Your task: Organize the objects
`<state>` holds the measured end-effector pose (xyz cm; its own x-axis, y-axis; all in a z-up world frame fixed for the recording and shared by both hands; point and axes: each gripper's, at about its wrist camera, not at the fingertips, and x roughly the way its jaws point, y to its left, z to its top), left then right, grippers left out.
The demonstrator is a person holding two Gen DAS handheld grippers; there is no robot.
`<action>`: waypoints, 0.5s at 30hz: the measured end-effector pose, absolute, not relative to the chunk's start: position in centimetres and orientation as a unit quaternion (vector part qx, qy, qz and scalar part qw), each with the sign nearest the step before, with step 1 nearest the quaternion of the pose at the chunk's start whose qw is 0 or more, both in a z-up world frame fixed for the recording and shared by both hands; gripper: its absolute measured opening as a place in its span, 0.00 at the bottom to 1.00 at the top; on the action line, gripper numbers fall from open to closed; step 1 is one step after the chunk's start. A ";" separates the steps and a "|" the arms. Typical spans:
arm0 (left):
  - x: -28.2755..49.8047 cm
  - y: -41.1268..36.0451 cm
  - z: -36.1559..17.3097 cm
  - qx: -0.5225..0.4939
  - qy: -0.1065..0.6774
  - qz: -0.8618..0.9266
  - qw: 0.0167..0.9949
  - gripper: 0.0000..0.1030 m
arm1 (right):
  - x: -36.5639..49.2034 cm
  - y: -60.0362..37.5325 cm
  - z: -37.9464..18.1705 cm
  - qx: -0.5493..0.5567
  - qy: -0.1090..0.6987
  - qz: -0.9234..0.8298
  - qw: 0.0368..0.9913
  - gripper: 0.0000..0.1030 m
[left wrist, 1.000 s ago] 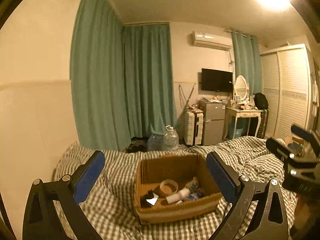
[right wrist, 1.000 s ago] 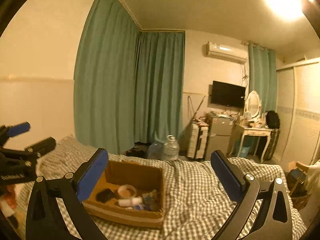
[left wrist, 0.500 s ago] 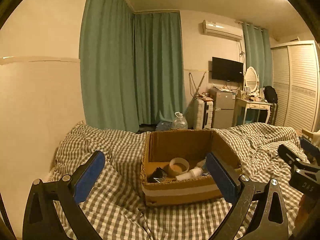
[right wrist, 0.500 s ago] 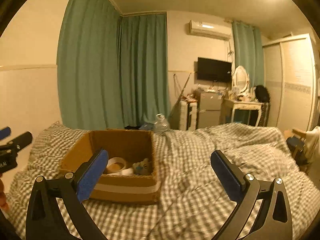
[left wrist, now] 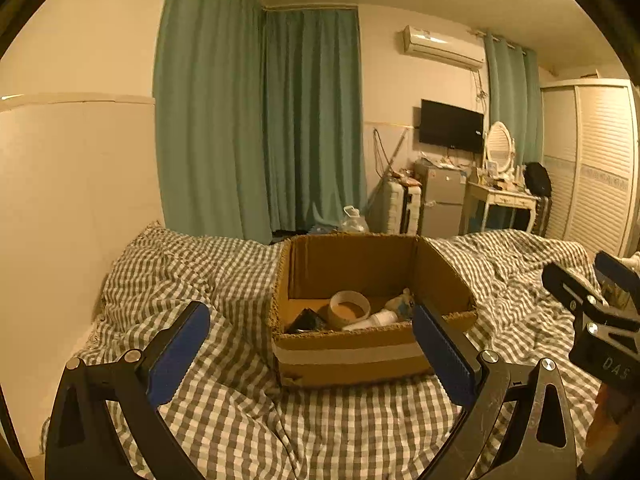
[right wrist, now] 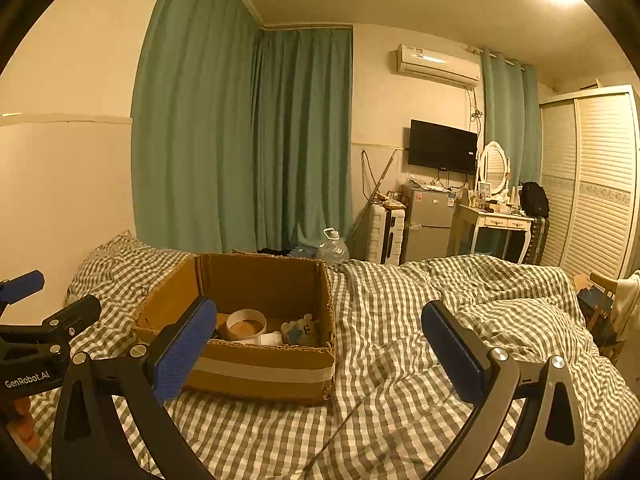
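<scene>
An open cardboard box [left wrist: 352,354] sits on the checked bed cover [left wrist: 224,280]. Inside it lie a roll of tape [left wrist: 349,309], a white tube [left wrist: 370,320], a dark packet [left wrist: 306,320] and a small pale blue item [left wrist: 400,304]. My left gripper [left wrist: 310,348] is open and empty, just in front of the box. My right gripper [right wrist: 320,344] is open and empty, with the box [right wrist: 256,372] at its left finger; the tape [right wrist: 246,324] shows there too. Each gripper shows at the edge of the other's view.
The bed cover [right wrist: 440,320] is rumpled to the right of the box. A wall [left wrist: 72,184] runs along the bed's left side. Green curtains [left wrist: 260,120], a water jug [left wrist: 354,220], a suitcase, a small fridge [left wrist: 438,200], a dressing table and a wardrobe [left wrist: 592,168] stand beyond the bed.
Both grippers have come down lower and closer to the box, which now looks larger. Both stayed open and empty.
</scene>
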<state>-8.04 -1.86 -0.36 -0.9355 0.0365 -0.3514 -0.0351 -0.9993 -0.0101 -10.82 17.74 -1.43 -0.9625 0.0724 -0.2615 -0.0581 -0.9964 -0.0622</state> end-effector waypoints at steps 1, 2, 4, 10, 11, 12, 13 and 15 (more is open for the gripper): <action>-7.9 -2.0 -0.3 -0.175 -0.003 0.984 0.018 1.00 | -10.9 17.7 -1.6 -0.134 -0.029 0.990 0.033 1.00; -8.0 -2.1 -0.4 -0.174 -0.005 0.985 0.018 1.00 | -11.0 17.6 -1.8 -0.135 -0.031 0.990 0.033 1.00; -8.0 -2.2 -0.4 -0.175 -0.008 0.984 0.017 1.00 | -11.3 17.5 -2.2 -0.140 -0.034 0.989 0.037 1.00; -8.1 -2.5 -0.7 -0.177 -0.010 0.984 0.010 1.00 | -11.6 16.7 -3.0 -0.149 -0.041 0.987 0.034 1.00; -8.1 -2.5 -0.8 -0.178 -0.010 0.984 0.011 1.00 | -11.6 16.6 -3.1 -0.149 -0.044 0.987 0.034 1.00; -8.1 -2.4 -0.8 -0.179 -0.009 0.984 0.011 1.00 | -11.6 16.6 -3.1 -0.149 -0.045 0.987 0.033 1.00; -8.2 -2.4 -0.8 -0.179 -0.007 0.984 0.011 1.00 | -11.5 16.5 -3.1 -0.151 -0.045 0.987 0.032 1.00; -8.1 -2.2 -0.8 -0.179 -0.003 0.984 0.012 1.00 | -11.4 16.4 -3.1 -0.150 -0.046 0.987 0.031 1.00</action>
